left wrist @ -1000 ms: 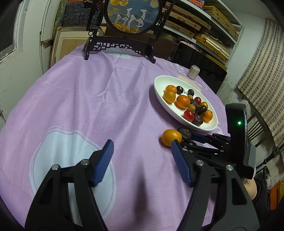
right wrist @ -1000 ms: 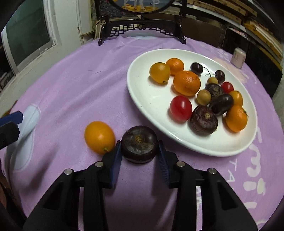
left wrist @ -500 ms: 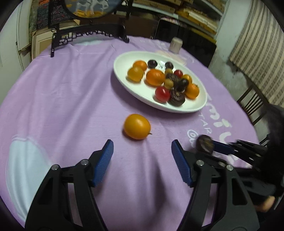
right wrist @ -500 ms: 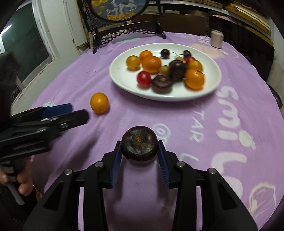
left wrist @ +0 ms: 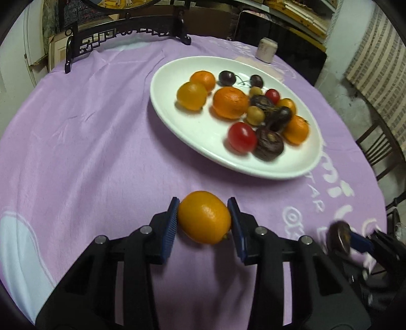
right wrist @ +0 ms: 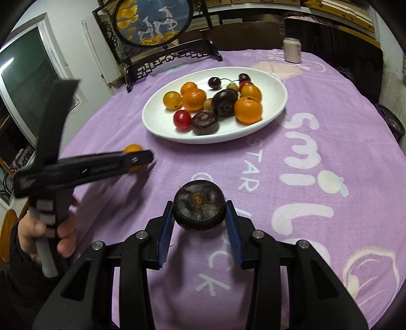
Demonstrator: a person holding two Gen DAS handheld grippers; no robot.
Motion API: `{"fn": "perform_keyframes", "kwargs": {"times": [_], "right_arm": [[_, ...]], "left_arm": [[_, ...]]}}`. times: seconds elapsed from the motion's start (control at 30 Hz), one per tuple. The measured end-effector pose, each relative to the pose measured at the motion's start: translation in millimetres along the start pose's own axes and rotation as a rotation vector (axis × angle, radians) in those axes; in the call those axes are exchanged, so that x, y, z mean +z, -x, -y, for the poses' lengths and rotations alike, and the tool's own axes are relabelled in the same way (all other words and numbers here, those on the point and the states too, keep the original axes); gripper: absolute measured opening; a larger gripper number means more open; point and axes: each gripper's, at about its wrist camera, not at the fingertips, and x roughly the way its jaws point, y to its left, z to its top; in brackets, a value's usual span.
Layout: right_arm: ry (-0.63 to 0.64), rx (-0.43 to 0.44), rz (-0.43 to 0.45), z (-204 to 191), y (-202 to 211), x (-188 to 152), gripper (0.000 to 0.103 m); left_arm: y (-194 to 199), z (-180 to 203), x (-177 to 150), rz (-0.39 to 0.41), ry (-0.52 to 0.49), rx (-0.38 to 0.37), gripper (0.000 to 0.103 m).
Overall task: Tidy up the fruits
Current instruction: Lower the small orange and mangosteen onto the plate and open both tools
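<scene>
White lettering is printed on the purple cloth [right wrist: 337, 121] over the desk: "smi" in big rounded letters at the right of the right wrist view, "STAR" smaller beside it, and letters ending in "CK" running down toward the bottom centre; the rest is cut off or covered. The small jar [right wrist: 292, 49] at the upper right carries a label too small to read. The left tool [left wrist: 204, 221] is closed onto an orange kumquat [left wrist: 204, 217], its blue pads pressed against either side, low in the centre of the left wrist view, just short of the near rim of the white plate [left wrist: 182, 127]. The right tool [right wrist: 199, 220] likewise grips a dark water chestnut [right wrist: 199, 208] between its pads, bottom centre of its own view, well apart from the plate. The plate, upper centre, holds more oranges, kumquats, cherries, red tomatoes and dark chestnuts. A framed deer picture [right wrist: 152, 20] on a black stand sits at the desk's far edge, upper left.
</scene>
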Motion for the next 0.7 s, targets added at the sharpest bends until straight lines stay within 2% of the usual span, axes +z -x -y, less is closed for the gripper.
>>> {"fn": "perform_keyframes", "kwargs": {"times": [0.23,0.4,0.5,0.6,0.7], "right_arm": [[-0.017,0.005,0.010,7.2,-0.8,7.2,0.040],[0.010,0.000,0.039,6.7,4.8,31.6,0.040],[0.034,-0.009,0.081,3.1,9.0,59.1,0.040],[0.041,-0.009,0.110,0.8,2.2,93.8,0.040],[0.042,-0.015,0.112,1.4,-17.6,128.4,0.040]], "left_arm": [[36.4,11.5,-10.8,0.042,-0.021,-0.076,0.039],[60.0,21.3,5.4,0.090,-0.059,-0.113,0.039],[66.6,23.3,31.6,0.127,-0.079,-0.093,0.039],[61.9,25.2,74.7,0.166,-0.084,-0.051,0.039],[41.4,26.2,109.8,0.153,-0.073,-0.034,0.040]]}}
